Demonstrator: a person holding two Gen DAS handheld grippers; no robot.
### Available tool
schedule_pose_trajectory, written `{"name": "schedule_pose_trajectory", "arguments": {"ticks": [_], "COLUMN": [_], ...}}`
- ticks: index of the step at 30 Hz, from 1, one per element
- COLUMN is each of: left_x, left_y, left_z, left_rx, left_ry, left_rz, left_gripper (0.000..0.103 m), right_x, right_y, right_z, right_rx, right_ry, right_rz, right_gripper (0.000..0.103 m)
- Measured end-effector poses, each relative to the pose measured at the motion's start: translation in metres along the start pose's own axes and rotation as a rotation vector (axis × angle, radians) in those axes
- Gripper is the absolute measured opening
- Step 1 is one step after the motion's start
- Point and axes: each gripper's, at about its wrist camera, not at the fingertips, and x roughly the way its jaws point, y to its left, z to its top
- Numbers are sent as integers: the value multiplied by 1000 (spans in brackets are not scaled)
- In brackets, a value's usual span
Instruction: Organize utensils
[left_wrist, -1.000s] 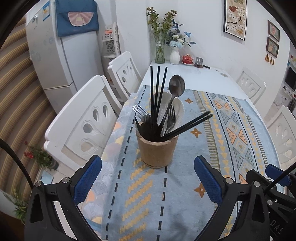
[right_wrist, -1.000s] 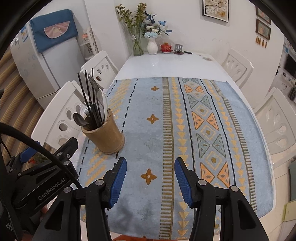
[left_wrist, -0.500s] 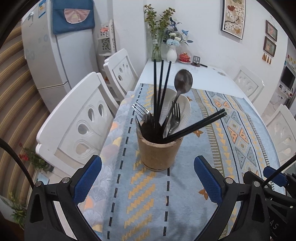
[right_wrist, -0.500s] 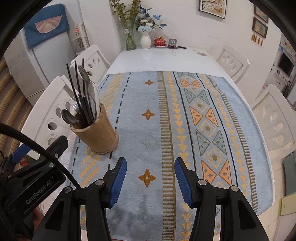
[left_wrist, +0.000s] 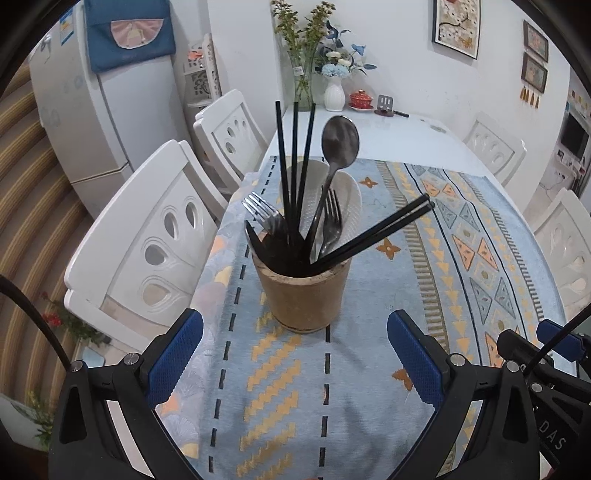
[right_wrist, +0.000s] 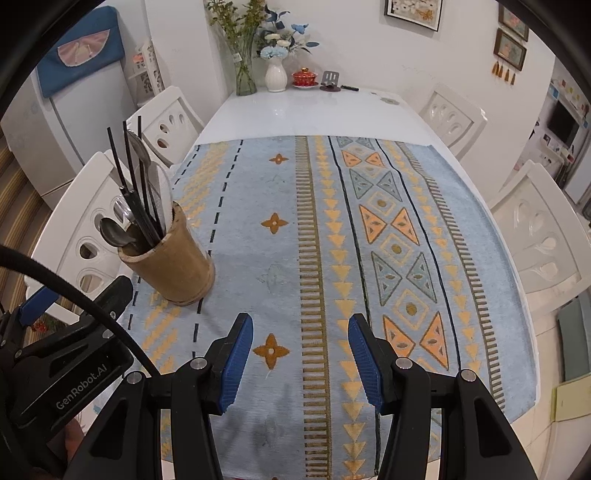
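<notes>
Mostly hidden: utensil handles sunk in the holder

Down inside the brown utensil holder (left_wrist: 303, 291) the handles of the forks (left_wrist: 331, 221), spoon (left_wrist: 340, 138) and black chopsticks (left_wrist: 293, 177) cannot be seen. It stands on the patterned cloth (right_wrist: 280, 258). Left gripper (left_wrist: 294, 356) is spread wide just short of it, grasping nothing; right gripper (right_wrist: 301, 363) is parted over bare cloth, also unloaded. "GenRobot.AI" reads on the left gripper's body.

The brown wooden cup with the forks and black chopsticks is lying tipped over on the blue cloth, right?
Not quite. The brown wooden cup stands upright on the blue patterned cloth, not tipped over. The silver forks and black chopsticks are in it, as the left wrist view shows.
</notes>
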Motion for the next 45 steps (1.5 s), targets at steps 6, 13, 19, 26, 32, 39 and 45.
{"name": "schedule_pose_trajectory", "arguments": {"ticks": [6,13,19,26,32,39,45], "left_x": [-2,3,15,15,15,15,18], "left_y": [-3,0,2,1,0,-3,-2], "left_z": [-2,-5,-10,-12,-11,-12,-12], "left_rx": [1,-17,-7,-9,-1,24,33], "left_ry": [-4,9,45,41,34,32,39], "left_rz": [-15,-2,20,-1,2,-2,-4], "left_gripper": [100,100,100,100,100,100,100], "right_x": [4,-1,-7,3,7,12,16], "right_y": [-3,0,-7,-2,6,14,15], "right_z": [-2,3,15,13,8,4,1], "right_rx": [-3,-73,-128,-150,-167,-176,-164], "right_ry": [14,-51,-125,-92,-70,-48,-27], "right_rz": [6,-55,-117,-108,-93,-76,-62], "right_gripper": [52,52,52,52,52,52,52]}}
